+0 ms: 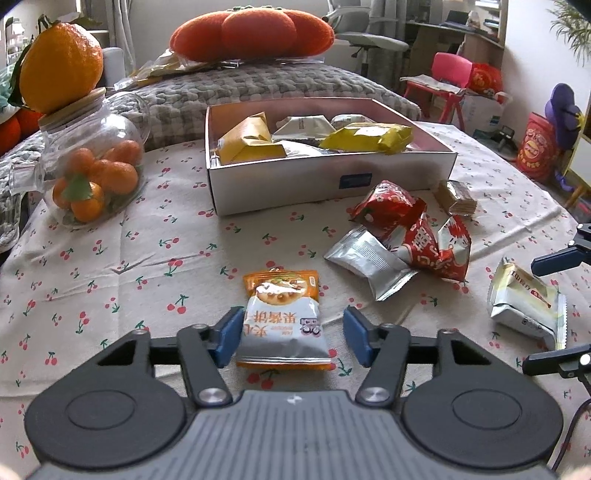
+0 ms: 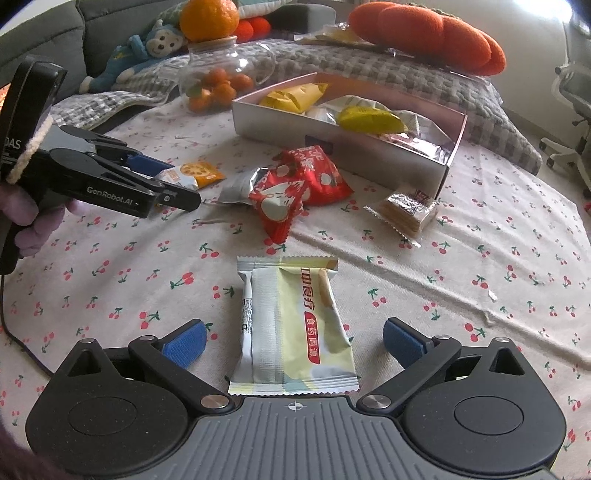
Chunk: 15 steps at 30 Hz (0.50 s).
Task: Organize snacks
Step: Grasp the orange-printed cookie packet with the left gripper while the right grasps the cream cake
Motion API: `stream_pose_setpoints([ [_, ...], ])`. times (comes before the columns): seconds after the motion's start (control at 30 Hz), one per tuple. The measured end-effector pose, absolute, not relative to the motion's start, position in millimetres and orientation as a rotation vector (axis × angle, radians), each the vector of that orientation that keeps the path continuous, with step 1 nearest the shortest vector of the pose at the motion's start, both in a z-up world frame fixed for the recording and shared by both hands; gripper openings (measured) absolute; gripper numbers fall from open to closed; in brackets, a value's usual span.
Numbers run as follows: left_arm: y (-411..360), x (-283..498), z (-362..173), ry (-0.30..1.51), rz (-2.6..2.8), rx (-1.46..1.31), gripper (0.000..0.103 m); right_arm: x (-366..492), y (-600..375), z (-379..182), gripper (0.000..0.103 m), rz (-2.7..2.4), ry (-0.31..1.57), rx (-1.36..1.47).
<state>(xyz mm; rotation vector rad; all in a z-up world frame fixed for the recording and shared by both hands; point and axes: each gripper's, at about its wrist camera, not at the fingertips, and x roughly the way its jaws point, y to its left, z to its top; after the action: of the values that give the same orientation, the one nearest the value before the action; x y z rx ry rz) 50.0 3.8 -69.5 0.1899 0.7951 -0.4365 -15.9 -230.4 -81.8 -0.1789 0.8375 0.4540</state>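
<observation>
An orange-and-white biscuit packet [image 1: 282,317] lies flat on the cherry-print cloth between the blue pads of my left gripper [image 1: 293,317]. The left pad is at its edge, the right pad stands clear, so the jaws are open. My right gripper [image 2: 293,328] stands wide open around a pale yellow packet [image 2: 291,325], both pads apart from it. A white box [image 1: 332,181] with several yellow and white snack packets sits beyond. Red packets [image 1: 436,243], a silver packet [image 1: 369,258] and a brown wafer packet [image 1: 454,195] lie loose in front of the box.
A glass jar of small oranges [image 1: 92,166] with a big orange on its lid stands at the left of the box. A grey blanket and an orange cushion [image 1: 251,33] lie behind. A hand holds the left gripper [image 2: 162,181] in the right wrist view.
</observation>
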Motion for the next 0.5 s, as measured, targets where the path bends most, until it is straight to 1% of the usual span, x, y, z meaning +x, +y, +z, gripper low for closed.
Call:
stream_pose_setpoints([
  [0.07,2.3,49.9,-68.8,0.797,-0.434,0.193,0.051,-15.6,-230.4,-81.2,0.101,0.453,0.836,-0.180],
  [0.13,1.2,49.8,-67.9,0.799,-0.431,0.192,0.045,-14.9,-230.9,-80.8,0.101,0.454,0.837,-0.176],
  [0.2,0.5,49.9,-66.7,0.802,-0.422,0.192,0.043,-14.9,-231.0,-80.0,0.101,0.455,0.835,-0.176],
  [0.37,-2.6,50.1,-65.4,0.813,-0.398,0.195,0.042,-15.0,-229.9,-78.5,0.095,0.463,0.831,-0.181],
  [0.5,-6.1,48.9,-64.1,0.821,-0.375,0.200,0.039,-16.3,-227.6,-77.5,0.087,0.471,0.828,-0.192],
])
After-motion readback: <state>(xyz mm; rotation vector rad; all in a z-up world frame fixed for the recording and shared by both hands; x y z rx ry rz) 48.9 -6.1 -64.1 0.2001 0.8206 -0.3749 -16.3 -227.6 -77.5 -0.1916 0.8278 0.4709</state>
